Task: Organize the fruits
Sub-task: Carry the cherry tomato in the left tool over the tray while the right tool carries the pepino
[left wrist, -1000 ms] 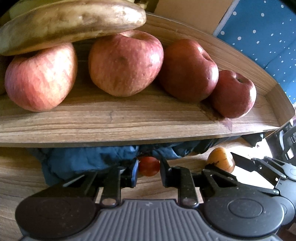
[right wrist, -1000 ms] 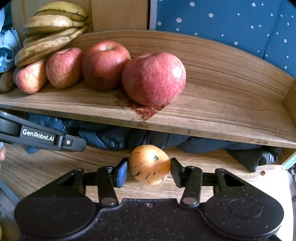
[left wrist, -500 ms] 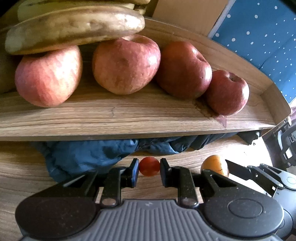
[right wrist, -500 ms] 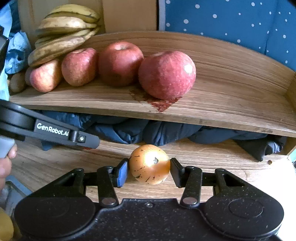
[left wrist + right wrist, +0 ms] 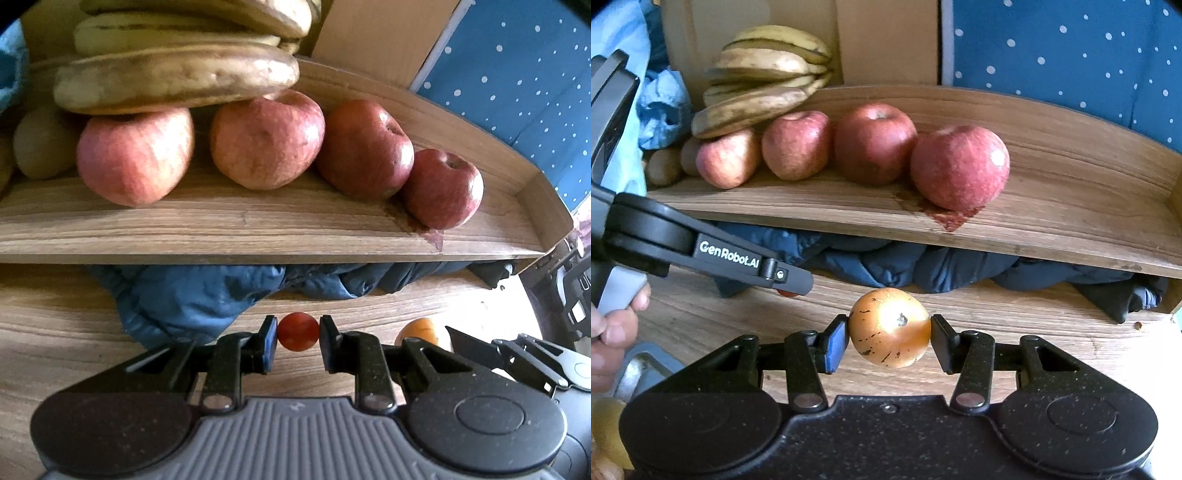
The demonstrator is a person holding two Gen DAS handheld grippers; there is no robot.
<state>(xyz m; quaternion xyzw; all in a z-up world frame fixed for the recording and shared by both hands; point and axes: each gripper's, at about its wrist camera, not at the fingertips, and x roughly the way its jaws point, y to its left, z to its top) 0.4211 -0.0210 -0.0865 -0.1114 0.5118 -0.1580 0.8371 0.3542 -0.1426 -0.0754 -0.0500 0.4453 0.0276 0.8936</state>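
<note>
Ahead, apples [image 5: 871,144] line the shelf [image 5: 1071,221]; left gripper [image 5: 298,341] clasps a small red fruit [image 5: 297,331], right gripper [image 5: 889,341] an orange fruit [image 5: 889,328].

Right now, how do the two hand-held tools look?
The left tool has a ribbed grey body, black speckled linkage arms with silver pivot pins and blue-faced pads. White lettering "GenRobot.AI" marks its side arm. The right tool looks the same, but its body is black. No cables show.
</note>
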